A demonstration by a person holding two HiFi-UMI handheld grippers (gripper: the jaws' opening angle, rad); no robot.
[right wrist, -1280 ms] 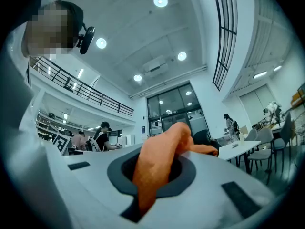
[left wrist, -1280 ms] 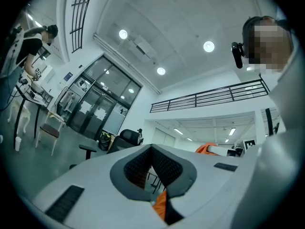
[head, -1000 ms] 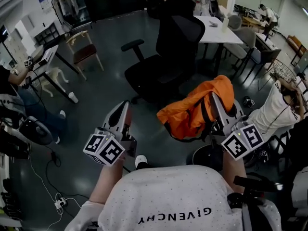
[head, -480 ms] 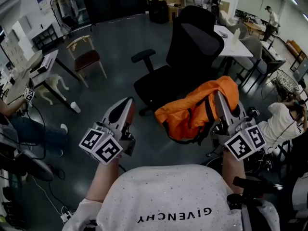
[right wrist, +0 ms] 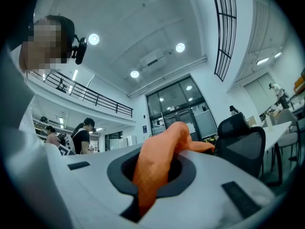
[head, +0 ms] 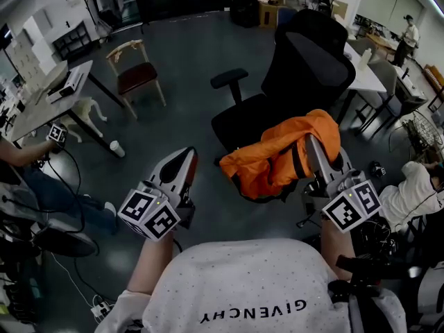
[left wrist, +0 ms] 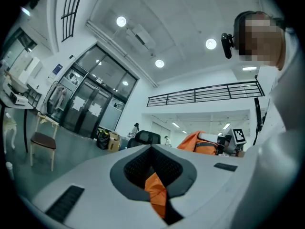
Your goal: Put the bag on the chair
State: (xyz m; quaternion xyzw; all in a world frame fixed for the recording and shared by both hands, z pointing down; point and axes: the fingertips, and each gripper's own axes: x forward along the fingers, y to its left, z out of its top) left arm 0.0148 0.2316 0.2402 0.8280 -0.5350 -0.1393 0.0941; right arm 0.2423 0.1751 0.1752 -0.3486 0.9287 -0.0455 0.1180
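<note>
While carrying the orange bag (head: 270, 161), clamped in the closed right gripper (head: 312, 148) at centre-right of frame, hovers near the black chair (head: 305, 68), apparently not on it yet. Pinches an orange scrap (left wrist: 156, 194) in the shut left gripper (head: 186, 156). Remaining: setting down, letting go.

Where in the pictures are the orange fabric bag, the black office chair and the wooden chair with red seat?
orange fabric bag (head: 267, 151): head view, middle of its crumpled fabric.
black office chair (head: 316, 61): head view, its backrest.
wooden chair with red seat (head: 137, 75): head view, the seat.
</note>
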